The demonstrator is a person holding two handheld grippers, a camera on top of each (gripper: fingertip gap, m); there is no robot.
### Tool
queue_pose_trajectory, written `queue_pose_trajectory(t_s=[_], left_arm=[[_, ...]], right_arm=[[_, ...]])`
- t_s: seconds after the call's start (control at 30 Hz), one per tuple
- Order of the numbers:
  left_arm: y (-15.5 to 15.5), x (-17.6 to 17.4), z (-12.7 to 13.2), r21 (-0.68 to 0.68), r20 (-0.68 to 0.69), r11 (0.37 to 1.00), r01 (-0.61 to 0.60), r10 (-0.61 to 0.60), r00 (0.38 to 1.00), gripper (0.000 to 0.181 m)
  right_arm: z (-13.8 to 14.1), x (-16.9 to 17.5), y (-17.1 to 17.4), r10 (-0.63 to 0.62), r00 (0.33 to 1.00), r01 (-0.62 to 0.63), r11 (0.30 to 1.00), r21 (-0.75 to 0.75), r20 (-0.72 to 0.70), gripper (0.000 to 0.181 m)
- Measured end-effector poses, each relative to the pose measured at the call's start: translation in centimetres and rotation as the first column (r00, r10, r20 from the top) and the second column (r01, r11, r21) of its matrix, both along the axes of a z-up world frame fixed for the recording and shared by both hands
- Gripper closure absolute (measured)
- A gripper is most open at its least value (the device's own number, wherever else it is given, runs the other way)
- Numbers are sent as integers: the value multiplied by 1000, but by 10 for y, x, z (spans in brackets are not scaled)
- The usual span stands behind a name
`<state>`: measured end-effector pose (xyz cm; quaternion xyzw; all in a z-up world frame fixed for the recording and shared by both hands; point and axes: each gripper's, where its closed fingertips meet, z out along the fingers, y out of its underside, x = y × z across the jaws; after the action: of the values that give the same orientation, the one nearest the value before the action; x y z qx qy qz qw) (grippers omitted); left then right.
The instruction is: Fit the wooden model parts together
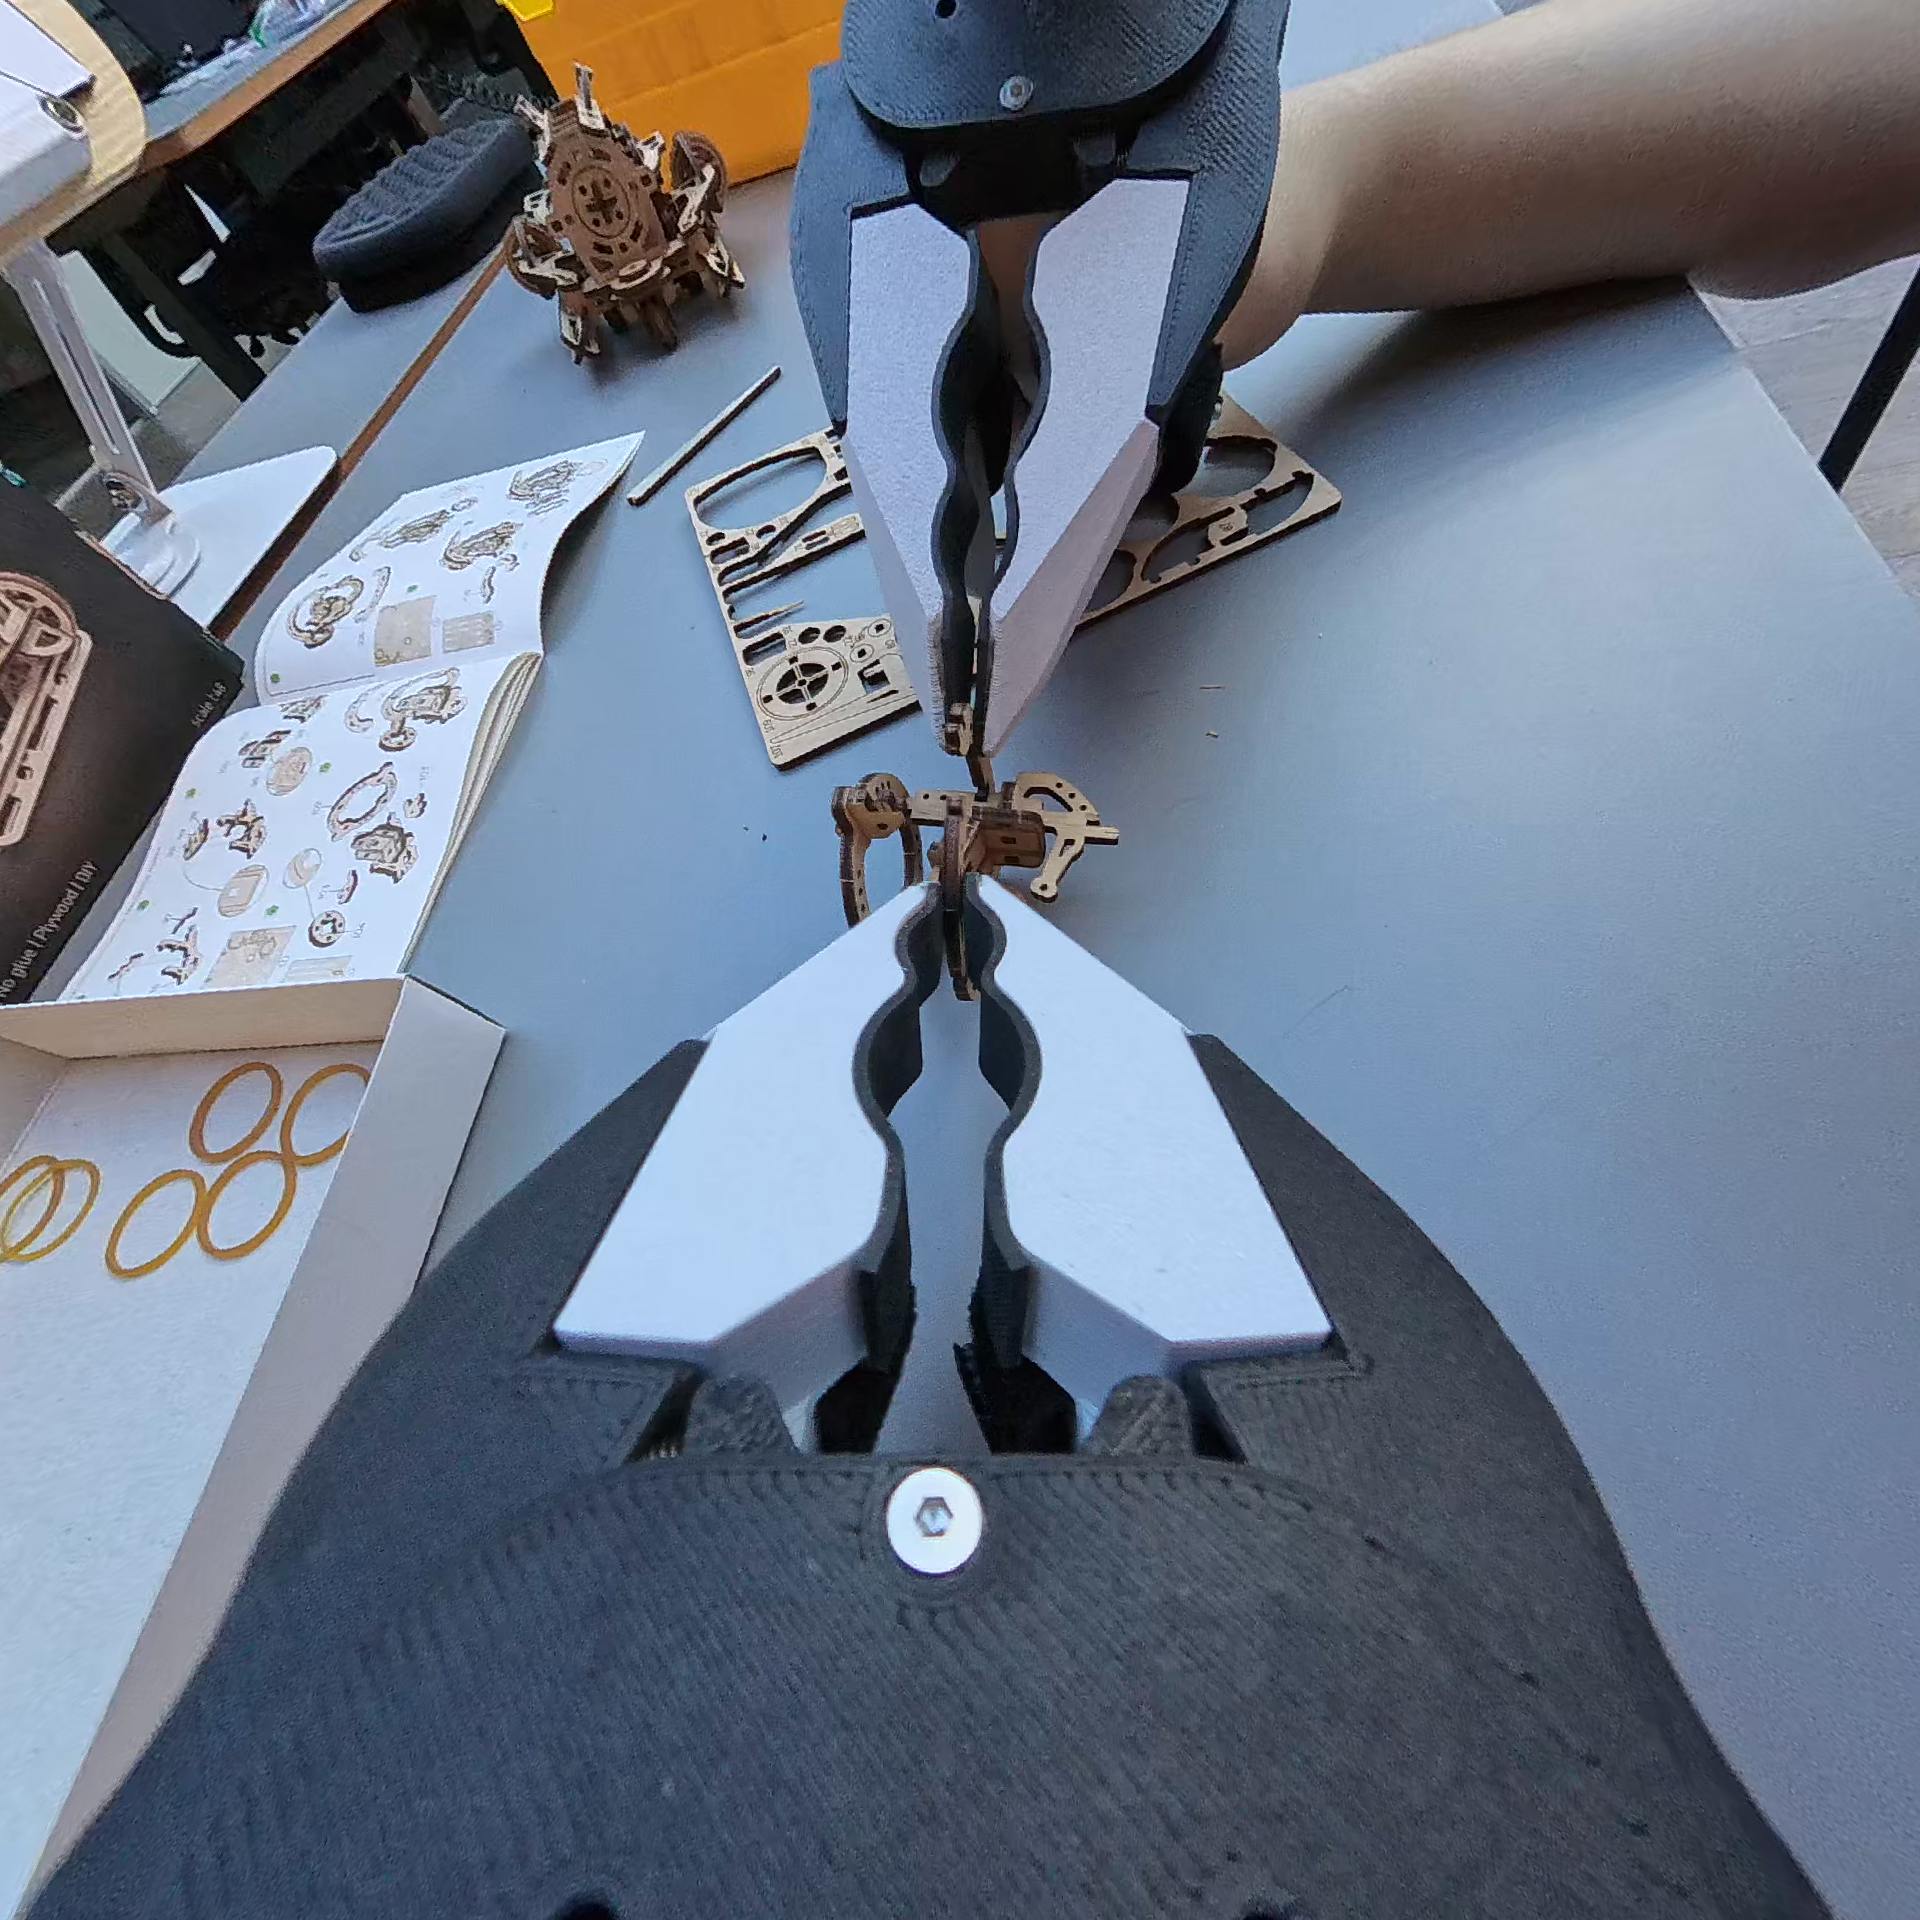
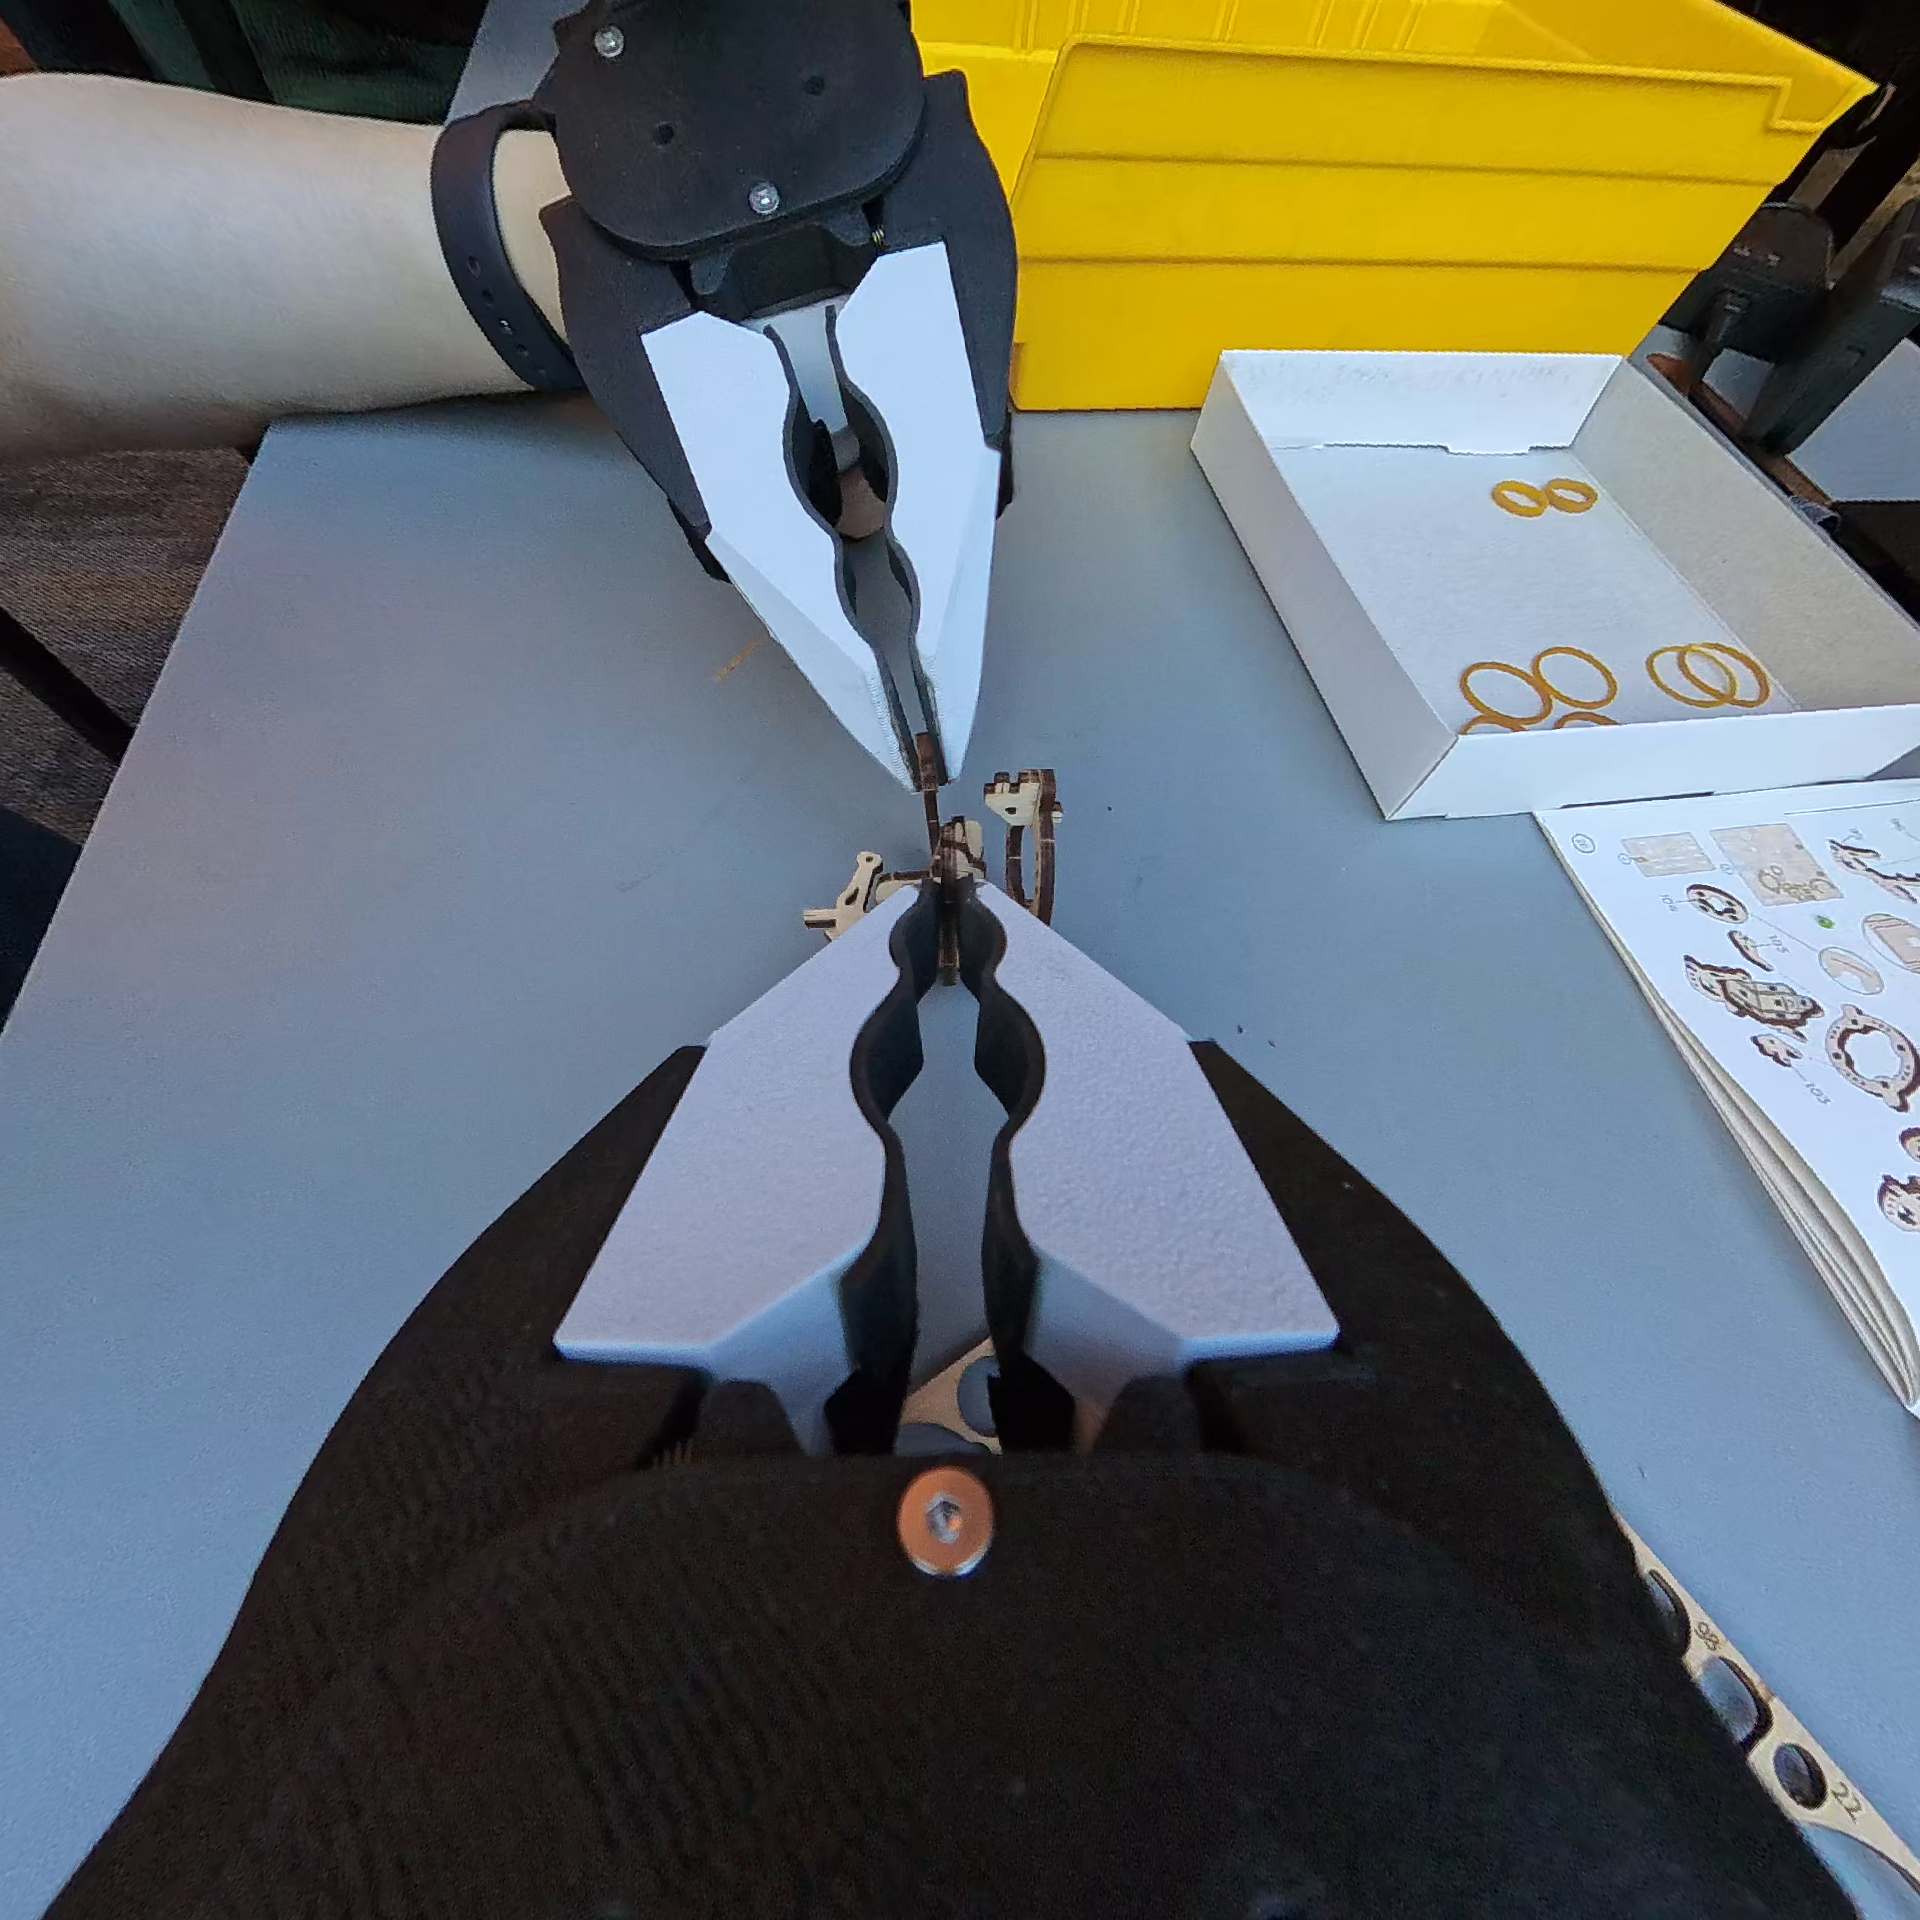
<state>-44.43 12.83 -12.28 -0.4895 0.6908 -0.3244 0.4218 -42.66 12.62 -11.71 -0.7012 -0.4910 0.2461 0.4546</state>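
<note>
A small wooden sub-assembly [image 1: 977,831] of laser-cut arms and curved pieces hangs just above the grey table [image 1: 1455,935], held between the two grippers, which face each other. My left gripper [image 1: 951,899] is shut on a curved piece at its near side. My right gripper [image 1: 964,717] comes in from the far side, shut on a thin wooden part that meets the top of the sub-assembly. In the right wrist view the right gripper [image 2: 948,904] pinches a flat piece of the sub-assembly [image 2: 961,857], and the left gripper [image 2: 925,764] is opposite.
A finished wooden model [image 1: 623,239] stands far left. A cut-out plywood sheet [image 1: 810,623], a loose wooden stick [image 1: 707,436] and an open instruction booklet [image 1: 343,727] lie around. A white box tray [image 2: 1351,623] holds rubber bands [image 2: 1538,686]. Yellow bins [image 2: 1403,208] stand behind it. My left and right fingertips are right by each other.
</note>
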Motion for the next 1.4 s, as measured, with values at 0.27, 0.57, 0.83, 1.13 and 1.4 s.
queue_pose_trajectory(t_s=[0.27,0.57,0.83,1.13,1.4], left_arm=[[-4,3,0,-24,-3,1000,13,-14,1000,181],[-3,2,0,-35,-7,999,13,-13,1000,181],[-3,2,0,-37,-6,999,13,-13,1000,181],[-3,1,-1,-37,-8,999,13,-14,1000,181],[-3,1,-1,-35,-9,999,12,-12,1000,181]], right_arm=[[0,-3,2,-18,1000,17,1000,7,17,180],[-2,-3,1,-16,1000,17,1000,-12,17,179],[-3,-2,0,-20,1000,20,1000,-9,13,178],[-3,-2,1,-33,999,33,999,-31,-11,179],[-3,-2,0,-30,1000,30,999,-31,-6,178]])
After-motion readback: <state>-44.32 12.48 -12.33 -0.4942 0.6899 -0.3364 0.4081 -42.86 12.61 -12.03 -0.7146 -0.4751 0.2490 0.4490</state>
